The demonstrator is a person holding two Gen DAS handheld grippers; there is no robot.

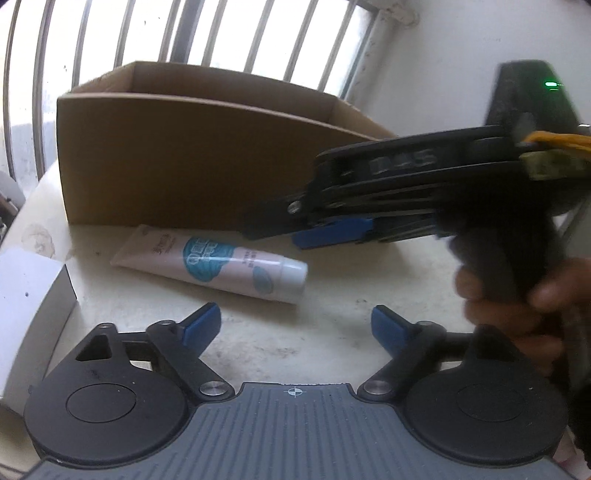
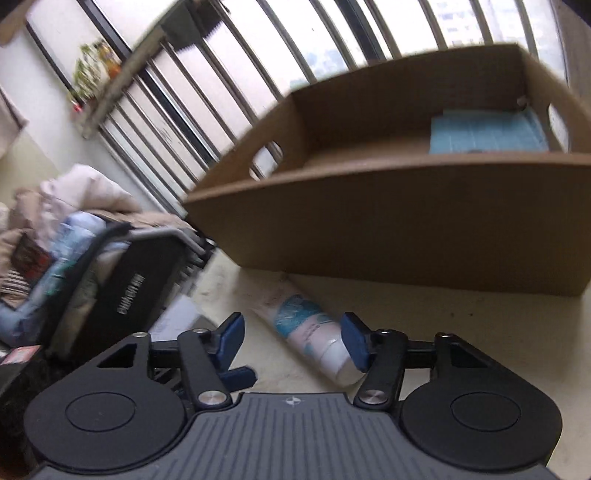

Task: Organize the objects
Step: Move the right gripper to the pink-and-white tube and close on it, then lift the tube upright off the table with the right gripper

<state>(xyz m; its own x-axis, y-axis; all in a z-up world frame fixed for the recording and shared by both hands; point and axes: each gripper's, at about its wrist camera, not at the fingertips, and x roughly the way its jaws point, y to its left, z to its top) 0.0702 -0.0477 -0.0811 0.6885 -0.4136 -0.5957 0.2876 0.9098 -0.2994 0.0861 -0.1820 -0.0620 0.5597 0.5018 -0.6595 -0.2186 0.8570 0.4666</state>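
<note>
A white tube with blue print [image 1: 214, 266] lies on the pale table in front of a brown cardboard box [image 1: 177, 162]. My left gripper [image 1: 295, 326] is open and empty, just short of the tube. My right gripper [image 1: 314, 230], seen from the side in the left wrist view, hovers over the table right of the tube. In the right wrist view the right gripper [image 2: 293, 339] is open, its fingers either side of the tube's cap end [image 2: 314, 332], above it. The box [image 2: 388, 221] holds a light blue flat item [image 2: 487, 131].
A white box [image 1: 29, 306] stands at the table's left edge. Barred windows [image 1: 221, 33] run behind the cardboard box. Off the table's left side are a black case [image 2: 122, 291] and piled clothes [image 2: 66, 214]. A hand [image 1: 517, 299] grips the right tool's handle.
</note>
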